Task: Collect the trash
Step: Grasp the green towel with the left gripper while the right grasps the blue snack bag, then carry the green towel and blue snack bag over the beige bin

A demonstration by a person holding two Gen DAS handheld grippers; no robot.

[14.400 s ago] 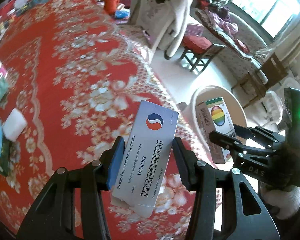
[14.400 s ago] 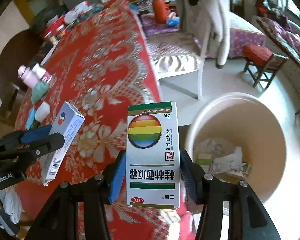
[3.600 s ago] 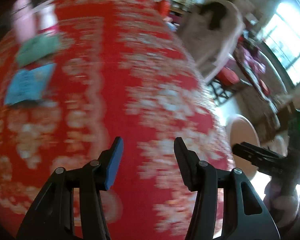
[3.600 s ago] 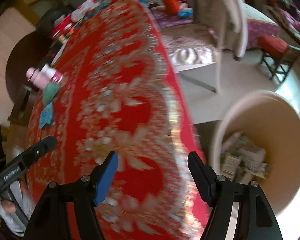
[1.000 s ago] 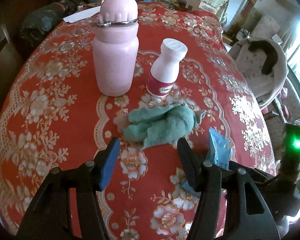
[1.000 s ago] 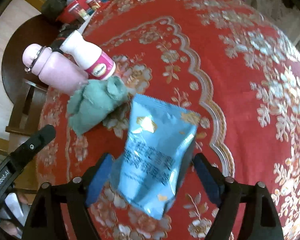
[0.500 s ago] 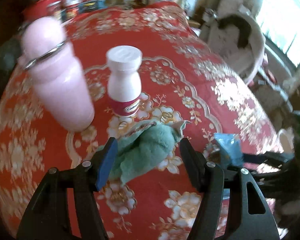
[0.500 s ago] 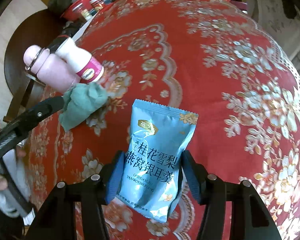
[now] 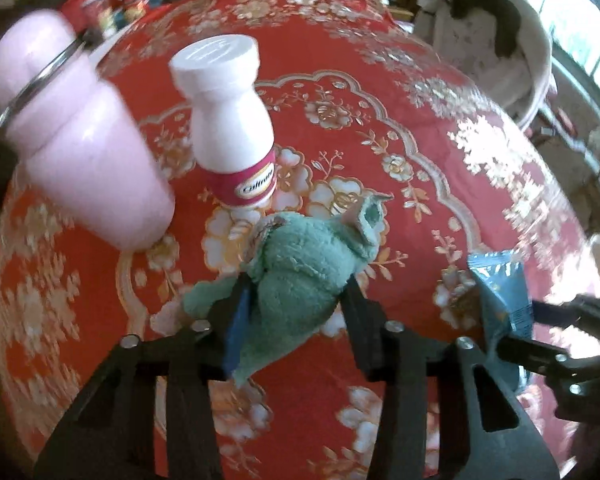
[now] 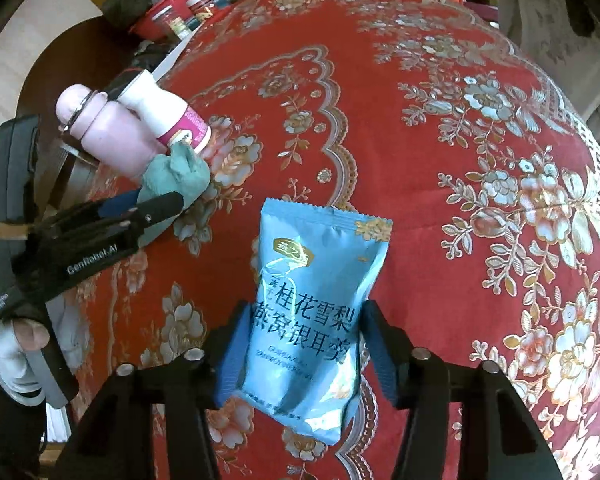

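A crumpled green cloth (image 9: 300, 256) lies on the red floral tablecloth (image 9: 380, 160), and my left gripper (image 9: 296, 292) has its jaws closing on it, both pads pressing into its sides. The right wrist view shows that gripper (image 10: 156, 204) at the left, with the cloth (image 10: 176, 176) bunched at its tips. My right gripper (image 10: 305, 320) is closing on a light blue snack packet (image 10: 316, 264) and pinches its lower half. The packet (image 9: 500, 284) also appears at the right of the left wrist view, in the right gripper (image 9: 540, 332).
A pink bottle (image 9: 72, 132) and a white pill bottle (image 9: 230, 128) stand just behind the cloth. Jars and clutter (image 10: 176, 12) crowd the table's far end. A chair draped with a pale coat (image 9: 496, 40) stands beyond the table. A gloved hand (image 10: 16, 344) holds the left gripper.
My left gripper came forward and down over the green cloth, rolled a little, and narrowed its jaws onto it. The right jaws narrowed from wide apart onto the blue packet.
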